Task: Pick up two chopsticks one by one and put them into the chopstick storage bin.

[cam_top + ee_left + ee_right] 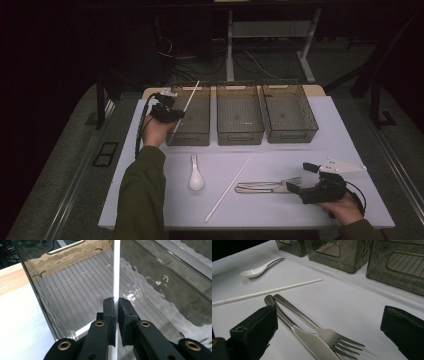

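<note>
- The left gripper [172,113], at the upper left of the high view, has its jaws pressed together on a white chopstick [189,100], pinching it partway along its length.
- In the left gripper view that stick [116,267] runs straight up the middle of the frame from between the pads, over the ribbed floor of the left bin [75,270]; it looks held there so it can be let down into that bin.
- In the high view the stick slants from the gripper up towards the bin's far rim, its lower part inside the walls.
- The right gripper [306,179], at the lower right, has its jaws spread wide with nothing between them.
- It hangs just over the fork [322,331] and knife [307,336], which lie side by side and touching, handles towards the upper left of the right gripper view; probably it waits to take one of them.
- A second chopstick [228,189] lies slantwise at lower centre, and a white spoon [195,175] sits to its left, both apart from the steel pieces.
- Three clear bins stand in a row across the upper middle; the middle bin [240,117] and right bin [289,115] look empty, which suggests sorting by kind.
- The table [280,210] is covered in pale white sheet, with bare wood showing at the far edge.
- The room beyond is dark, with desk legs and cables on the floor [270,60].
</note>
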Tool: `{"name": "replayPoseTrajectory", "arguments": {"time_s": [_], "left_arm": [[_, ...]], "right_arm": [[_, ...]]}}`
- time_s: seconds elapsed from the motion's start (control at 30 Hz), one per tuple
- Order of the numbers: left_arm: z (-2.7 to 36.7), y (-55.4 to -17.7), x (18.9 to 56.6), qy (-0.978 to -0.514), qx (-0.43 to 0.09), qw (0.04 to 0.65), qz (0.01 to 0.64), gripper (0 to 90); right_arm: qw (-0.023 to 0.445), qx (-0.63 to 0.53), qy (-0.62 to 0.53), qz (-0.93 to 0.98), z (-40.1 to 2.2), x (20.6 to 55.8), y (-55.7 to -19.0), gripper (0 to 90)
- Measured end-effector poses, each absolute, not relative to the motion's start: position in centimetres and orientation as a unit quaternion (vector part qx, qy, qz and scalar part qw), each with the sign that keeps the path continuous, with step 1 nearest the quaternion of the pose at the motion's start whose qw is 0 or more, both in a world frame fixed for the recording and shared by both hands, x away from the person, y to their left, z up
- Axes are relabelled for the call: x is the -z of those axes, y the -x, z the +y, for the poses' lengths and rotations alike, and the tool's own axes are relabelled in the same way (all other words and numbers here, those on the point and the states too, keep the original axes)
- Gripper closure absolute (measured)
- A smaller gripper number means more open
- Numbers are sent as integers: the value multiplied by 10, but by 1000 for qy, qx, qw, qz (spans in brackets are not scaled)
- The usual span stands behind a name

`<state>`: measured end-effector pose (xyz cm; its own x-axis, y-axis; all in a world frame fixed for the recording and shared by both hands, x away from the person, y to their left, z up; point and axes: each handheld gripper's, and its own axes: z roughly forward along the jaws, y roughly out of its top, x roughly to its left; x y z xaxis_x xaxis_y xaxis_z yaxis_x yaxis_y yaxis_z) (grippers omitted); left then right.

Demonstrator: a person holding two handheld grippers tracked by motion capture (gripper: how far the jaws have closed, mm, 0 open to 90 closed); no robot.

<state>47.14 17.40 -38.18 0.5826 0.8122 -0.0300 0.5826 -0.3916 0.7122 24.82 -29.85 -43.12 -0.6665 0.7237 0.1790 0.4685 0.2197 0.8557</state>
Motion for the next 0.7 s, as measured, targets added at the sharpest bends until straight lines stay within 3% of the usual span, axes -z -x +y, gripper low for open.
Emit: {"name": "replayPoseTrajectory", "arguments": {"time_s": [0.33,0.7], "left_arm": [[170,-474,385,-816,-172,343,433,825],[176,-468,373,-804,-183,368,430,697]], "right_arm": [[130,-492,-386,770,-299,431,-248,12],[130,-491,-387,770,-299,431,-247,12]]}}
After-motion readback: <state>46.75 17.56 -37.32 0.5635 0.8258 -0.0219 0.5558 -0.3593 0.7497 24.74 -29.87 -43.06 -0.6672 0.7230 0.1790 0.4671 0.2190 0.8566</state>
